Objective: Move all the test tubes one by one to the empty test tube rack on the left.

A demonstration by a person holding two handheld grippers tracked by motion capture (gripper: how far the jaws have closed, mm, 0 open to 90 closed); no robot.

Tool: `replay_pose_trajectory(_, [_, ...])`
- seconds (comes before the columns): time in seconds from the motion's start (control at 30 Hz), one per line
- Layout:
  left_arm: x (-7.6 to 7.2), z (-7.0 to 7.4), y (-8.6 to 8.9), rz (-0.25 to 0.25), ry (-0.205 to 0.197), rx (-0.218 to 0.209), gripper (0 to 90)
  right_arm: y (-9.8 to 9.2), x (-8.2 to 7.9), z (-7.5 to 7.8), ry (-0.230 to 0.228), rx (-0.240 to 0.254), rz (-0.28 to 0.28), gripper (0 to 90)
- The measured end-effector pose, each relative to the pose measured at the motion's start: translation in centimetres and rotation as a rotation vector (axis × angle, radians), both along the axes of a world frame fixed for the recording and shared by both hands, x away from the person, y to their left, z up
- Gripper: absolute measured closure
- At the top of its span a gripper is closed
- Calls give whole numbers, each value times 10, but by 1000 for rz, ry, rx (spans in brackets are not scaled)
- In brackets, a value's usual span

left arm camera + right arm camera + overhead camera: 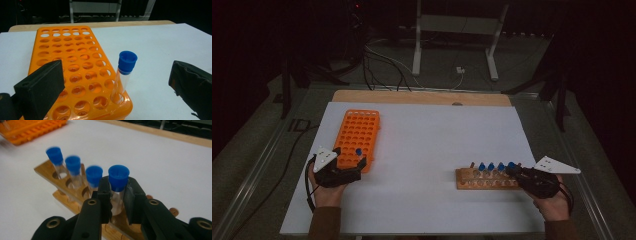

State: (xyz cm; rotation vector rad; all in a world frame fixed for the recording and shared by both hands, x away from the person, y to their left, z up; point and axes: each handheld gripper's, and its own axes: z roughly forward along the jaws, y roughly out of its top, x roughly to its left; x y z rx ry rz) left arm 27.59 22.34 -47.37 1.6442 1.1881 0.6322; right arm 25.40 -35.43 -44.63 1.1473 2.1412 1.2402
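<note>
Fingers of the right gripper [117, 202] clamp the glass of a blue-capped tube [118, 185], which stands in the wooden rack [484, 178] at four o'clock on the bench [427, 140], three more capped tubes [72, 170] in a row beside it. At eight o'clock the left gripper [348, 159] is spread wide around the near corner of the orange rack [72, 65], where one capped tube [123, 75] stands untouched
</note>
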Motion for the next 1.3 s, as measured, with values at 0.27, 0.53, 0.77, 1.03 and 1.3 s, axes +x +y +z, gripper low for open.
replay_pose_trajectory(0.27, [0, 0, 0, -1, 2, -1, 8, -5, -3, 20, -23, 48, -8, 773])
replay_pose_trajectory(0.53, [0, 2, 0, 2, -5, -5, 10, -6, -6, 45, -68, 82, -5, 774])
replay_pose_trajectory(0.77, [-3, 11, -7, 11, -25, 7, 11, -4, 3, 62, -111, 90, -18, 774])
replay_pose_trajectory(1.03, [-11, 29, -22, 12, -101, 54, 14, 23, 19, 67, -135, 110, 5, 774])
replay_pose_trajectory(1.3, [-12, 40, -43, -56, -103, 70, 14, 63, 33, 67, -122, 130, 55, 774])
